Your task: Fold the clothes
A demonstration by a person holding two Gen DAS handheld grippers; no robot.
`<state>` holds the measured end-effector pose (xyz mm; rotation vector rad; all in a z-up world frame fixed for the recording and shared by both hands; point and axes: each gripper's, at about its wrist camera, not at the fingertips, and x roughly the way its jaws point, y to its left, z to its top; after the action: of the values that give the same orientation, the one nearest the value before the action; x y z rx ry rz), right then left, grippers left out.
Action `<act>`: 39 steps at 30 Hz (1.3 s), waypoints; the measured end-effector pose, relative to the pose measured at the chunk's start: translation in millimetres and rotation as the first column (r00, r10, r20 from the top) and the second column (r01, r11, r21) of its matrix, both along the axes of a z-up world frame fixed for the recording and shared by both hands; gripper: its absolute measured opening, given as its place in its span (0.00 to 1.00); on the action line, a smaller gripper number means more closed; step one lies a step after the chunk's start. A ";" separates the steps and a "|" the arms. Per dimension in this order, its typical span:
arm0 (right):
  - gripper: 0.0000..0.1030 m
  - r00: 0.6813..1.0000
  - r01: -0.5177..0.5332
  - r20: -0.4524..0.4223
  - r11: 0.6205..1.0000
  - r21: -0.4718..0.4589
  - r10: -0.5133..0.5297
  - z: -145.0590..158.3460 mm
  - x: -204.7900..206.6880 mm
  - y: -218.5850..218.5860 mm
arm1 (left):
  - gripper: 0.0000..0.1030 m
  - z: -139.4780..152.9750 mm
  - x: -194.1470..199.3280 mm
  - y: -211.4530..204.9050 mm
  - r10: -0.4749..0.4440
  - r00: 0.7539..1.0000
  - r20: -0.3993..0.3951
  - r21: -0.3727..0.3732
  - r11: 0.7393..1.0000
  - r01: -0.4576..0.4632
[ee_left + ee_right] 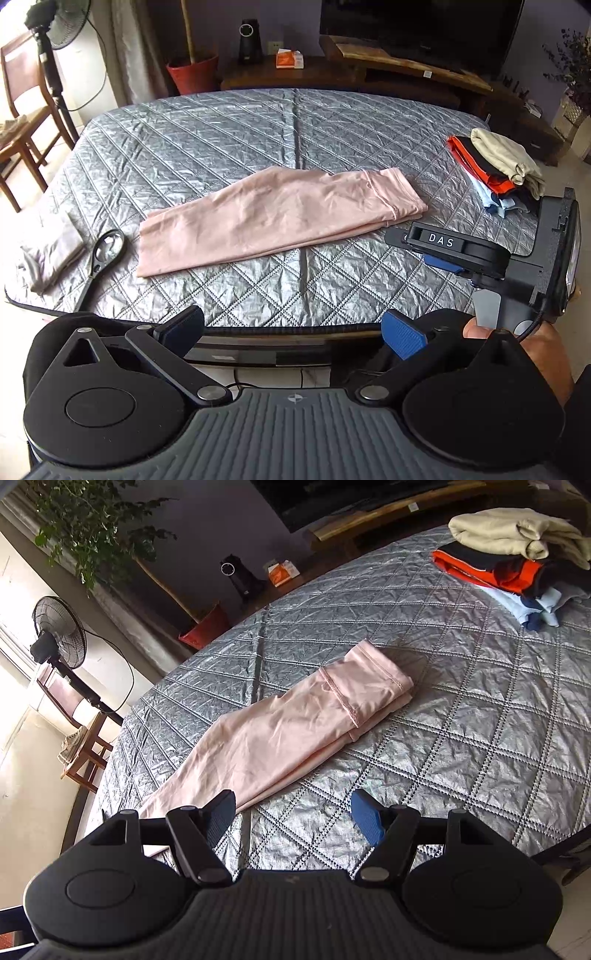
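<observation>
- Pale pink stretch-fabric garment, folded lengthwise into a long strip, lies flat mid-surface on the silver-grey quilted cover; hemmed end points toward the clothes stack, other end toward the near left edge.
- In the right wrist view the same pink garment runs diagonally; stitched hem at far end, near end passes behind the left finger of the right gripper.
- Left gripper: released, jaws spread wide, nothing between them; sits at the near edge of the cover, apart from the garment.
- Right gripper: released, jaws wide apart, holding nothing; hovers over the cover just beside the garment's near end. Contact with fabric: cannot tell.
- Right gripper is also seen from the left wrist view, at right, black body marked "DAS", near the pink hem end.
- Stack of folded clothes at the far right of the cover: beige piece on top, then black, orange, light blue below; well apart from the pink garment.
- Black-framed magnifying glass lies on the cover just left of the garment.
- Folded light grey-lilac cloth at the left edge, beside the magnifier.
</observation>
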<state>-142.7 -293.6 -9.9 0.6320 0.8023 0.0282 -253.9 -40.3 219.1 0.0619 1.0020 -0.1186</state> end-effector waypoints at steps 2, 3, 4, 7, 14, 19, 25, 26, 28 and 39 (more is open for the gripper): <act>0.64 1.000 -0.003 -0.001 1.000 -0.001 0.003 0.0 0.5 0.4 | 1.00 -0.4 0.4 0.6 0.002 1.000 -0.001 -0.001 1.000 -0.002; 0.64 1.000 -0.004 -0.001 1.000 -0.001 0.004 0.0 0.7 0.5 | 1.00 -0.6 0.8 0.9 0.003 1.000 -0.001 -0.001 1.000 -0.003; 0.64 1.000 -0.005 -0.002 1.000 -0.002 0.005 -0.1 0.8 0.7 | 1.00 -0.9 1.1 1.2 0.004 1.000 -0.002 -0.001 1.000 -0.004; 0.64 1.000 -0.007 -0.004 1.000 -0.001 0.007 -0.4 0.8 0.0 | 1.00 -2.1 1.7 1.7 0.004 1.000 -0.002 0.001 1.000 -0.004; 0.64 1.000 -0.014 -0.016 1.000 0.002 0.014 -1.8 0.9 -0.5 | 1.00 -10.9 6.6 1.0 0.000 1.000 -0.016 0.002 1.000 0.000; 0.64 0.999 -0.011 -0.032 1.000 0.011 0.012 -3.4 -1.8 -5.2 | 1.00 -23.2 27.0 7.8 0.014 1.000 -0.026 0.018 1.000 -0.014; 0.65 0.998 -0.012 -0.067 0.999 0.039 0.015 -8.8 -3.7 -13.0 | 1.00 -30.9 83.6 33.1 0.085 0.996 -0.015 0.049 0.995 -0.084; 0.65 0.997 -0.015 -0.073 0.999 0.045 0.019 -9.9 -3.2 -14.1 | 1.00 -31.4 94.3 37.7 0.099 0.995 -0.012 0.049 0.994 -0.098; 0.65 0.997 -0.011 -0.078 0.998 0.060 0.016 -11.5 -2.6 -16.8 | 1.00 -34.0 115.7 44.9 0.115 0.993 -0.004 0.051 0.992 -0.115; 0.59 0.998 -0.036 -0.052 0.996 0.086 0.040 -11.3 45.5 -15.5 | 1.00 -86.3 210.9 80.5 0.200 0.979 -0.049 0.138 0.972 -0.192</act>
<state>-97.1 -309.1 -21.3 0.7006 0.8684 0.0810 -42.9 40.3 132.8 0.0811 1.0723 0.1282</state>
